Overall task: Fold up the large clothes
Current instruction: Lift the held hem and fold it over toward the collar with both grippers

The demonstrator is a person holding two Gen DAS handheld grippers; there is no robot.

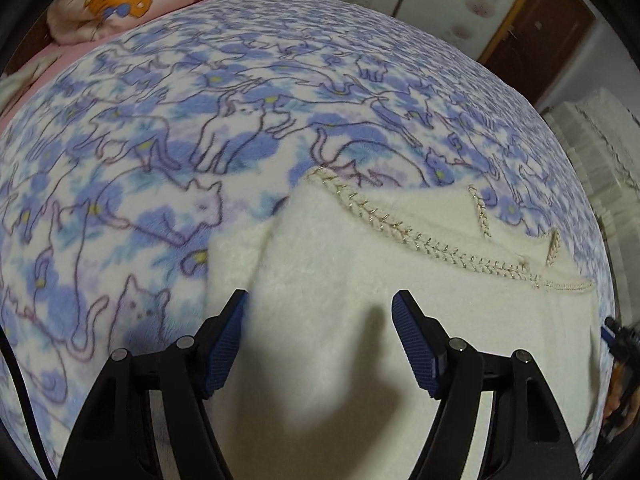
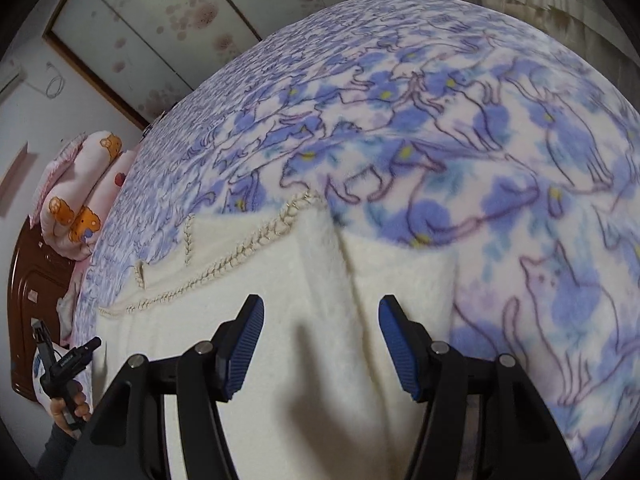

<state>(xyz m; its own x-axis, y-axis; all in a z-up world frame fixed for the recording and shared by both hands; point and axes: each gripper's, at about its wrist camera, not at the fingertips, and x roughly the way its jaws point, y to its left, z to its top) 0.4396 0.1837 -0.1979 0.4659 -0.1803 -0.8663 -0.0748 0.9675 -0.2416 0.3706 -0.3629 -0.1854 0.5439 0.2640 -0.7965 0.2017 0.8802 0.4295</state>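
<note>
I have both tools over a cream garment (image 1: 360,280) that lies flat on the bed, near its front edge. The left tool (image 1: 320,344) stands open, jaws wide apart, nothing between the pads; it hangs above the garment's left folded edge. The right tool (image 2: 320,348) is likewise open and empty, above the right part of the garment, where a lengthwise crease runs between its jaws. Neither tool has hold of cloth.

Judgement: a fold appears laid already, since a braided trim (image 1: 400,228) runs slantwise across the top layer and the side edges look doubled. I take the step in hand to be a fresh reach after a release. The next move calls for each tool to come down on an edge or corner, pinch through all layers, and lift both sides evenly so the pile does not skew.

The bed carries a blanket (image 1: 240,120) with blue flowers and cat outlines. A pink bear-print quilt (image 2: 80,200) sits at the headboard (image 2: 32,280). Behind stands a wardrobe (image 2: 160,20) with blossom-patterned doors.
</note>
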